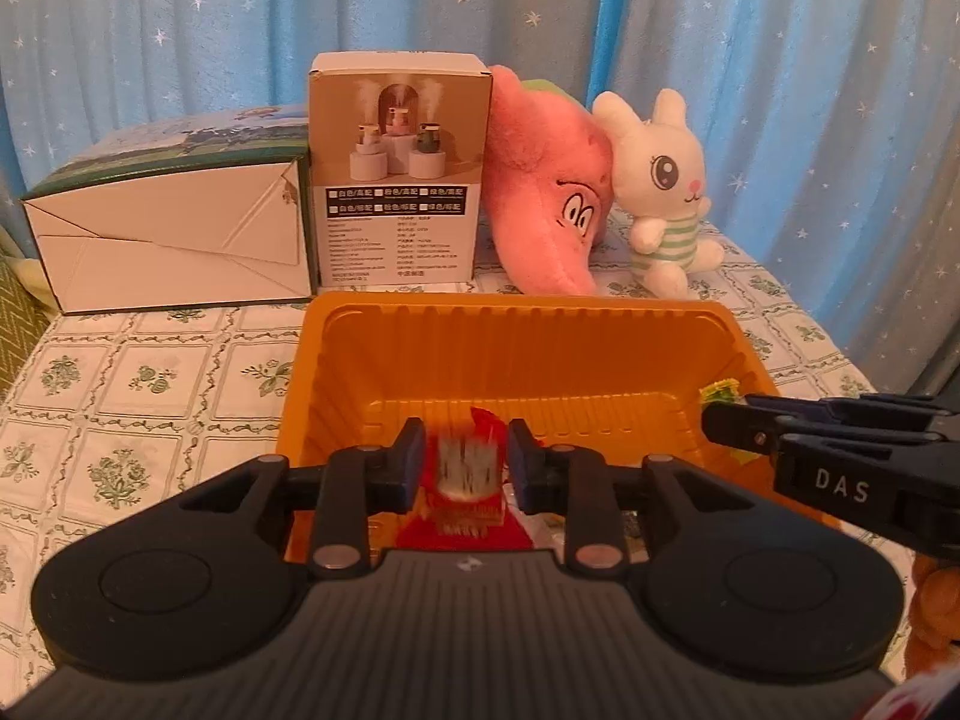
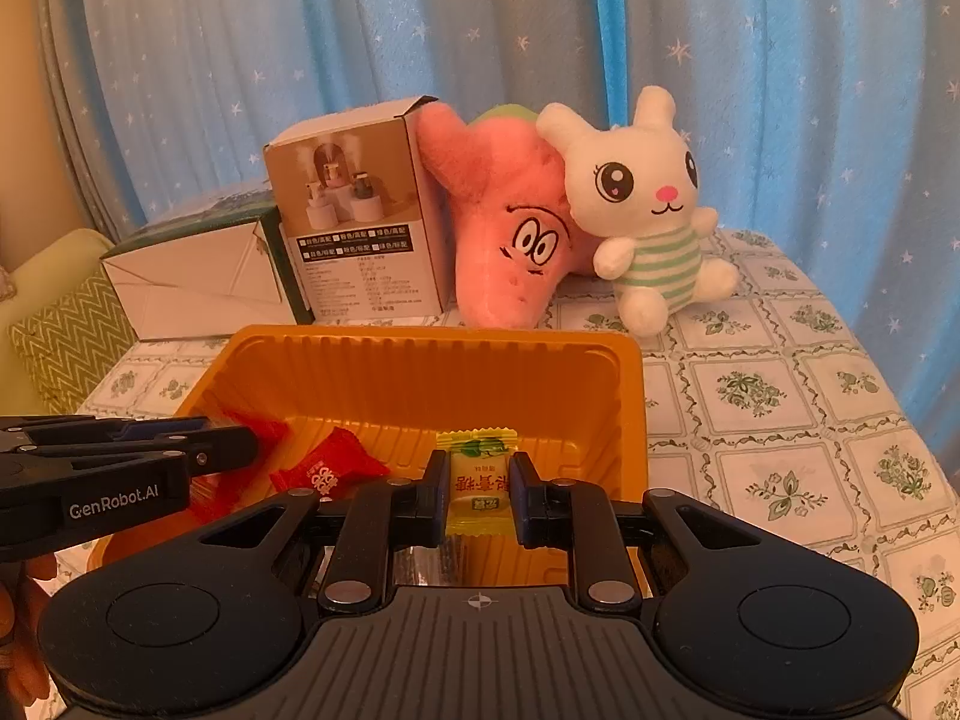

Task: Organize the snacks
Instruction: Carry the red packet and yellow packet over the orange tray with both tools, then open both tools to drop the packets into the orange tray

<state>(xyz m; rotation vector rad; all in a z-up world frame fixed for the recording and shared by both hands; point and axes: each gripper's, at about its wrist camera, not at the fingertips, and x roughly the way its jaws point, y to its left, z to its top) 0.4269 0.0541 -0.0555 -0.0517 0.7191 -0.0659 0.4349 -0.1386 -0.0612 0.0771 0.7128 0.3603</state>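
Your left gripper (image 1: 467, 468) pinches a blurred red foil candy (image 1: 468, 480) | your right gripper (image 2: 478, 491) pinches a yellow wrapped candy (image 2: 478, 483) | both held over the ribbed orange plastic tray (image 2: 420, 360), probably for dropping in.

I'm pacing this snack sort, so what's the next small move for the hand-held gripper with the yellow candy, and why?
Probably open the right hand-held gripper: its yellow candy already hangs over the orange tray, where a red candy lies.
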